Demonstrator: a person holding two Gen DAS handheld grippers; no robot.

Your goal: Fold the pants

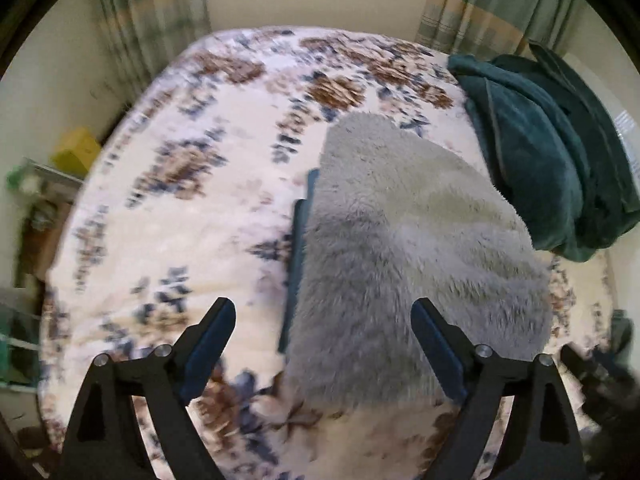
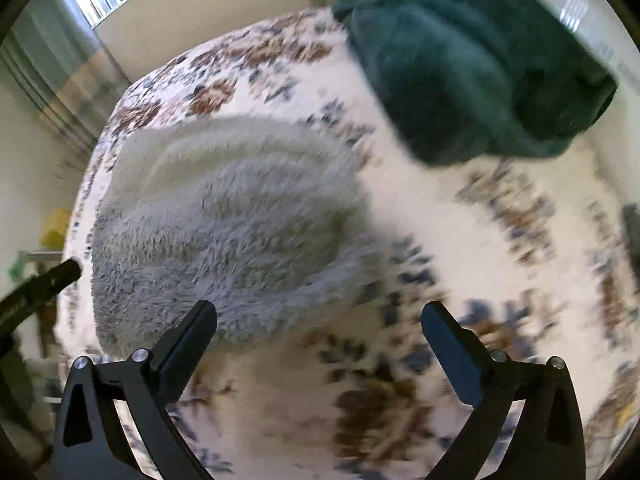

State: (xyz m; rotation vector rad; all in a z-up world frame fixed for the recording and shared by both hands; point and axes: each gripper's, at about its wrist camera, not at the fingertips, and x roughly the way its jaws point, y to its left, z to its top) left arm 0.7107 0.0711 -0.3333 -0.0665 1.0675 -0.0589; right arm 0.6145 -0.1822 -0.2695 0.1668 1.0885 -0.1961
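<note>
The left gripper (image 1: 323,312) hangs above the bed with its two black fingers (image 1: 212,332) spread wide and nothing between them; its right finger overlaps the near edge of the fluffy grey fleece pants (image 1: 400,240) in the left wrist view, though contact cannot be told. The right gripper (image 2: 319,316) is likewise held over the bed, fingers (image 2: 448,336) wide apart and empty, its left finger just at the near rim of the same grey pants (image 2: 224,216), which lie to its left in a folded, rounded bundle. The pants rest flat on the cream bedspread with brown and blue flower print (image 1: 168,200), a dark teal strip (image 1: 298,240) showing along their left edge in the left wrist view. Beyond them and to the right, a heap of dark green plush cloth (image 1: 552,152) sits on the bedspread, close to the pants' far corner. A yellow box (image 1: 76,150) stands off the bed's left side. Farthest back, green and beige striped curtains (image 1: 480,4) hang against a pale wall. The right wrist view is blurred.
</note>
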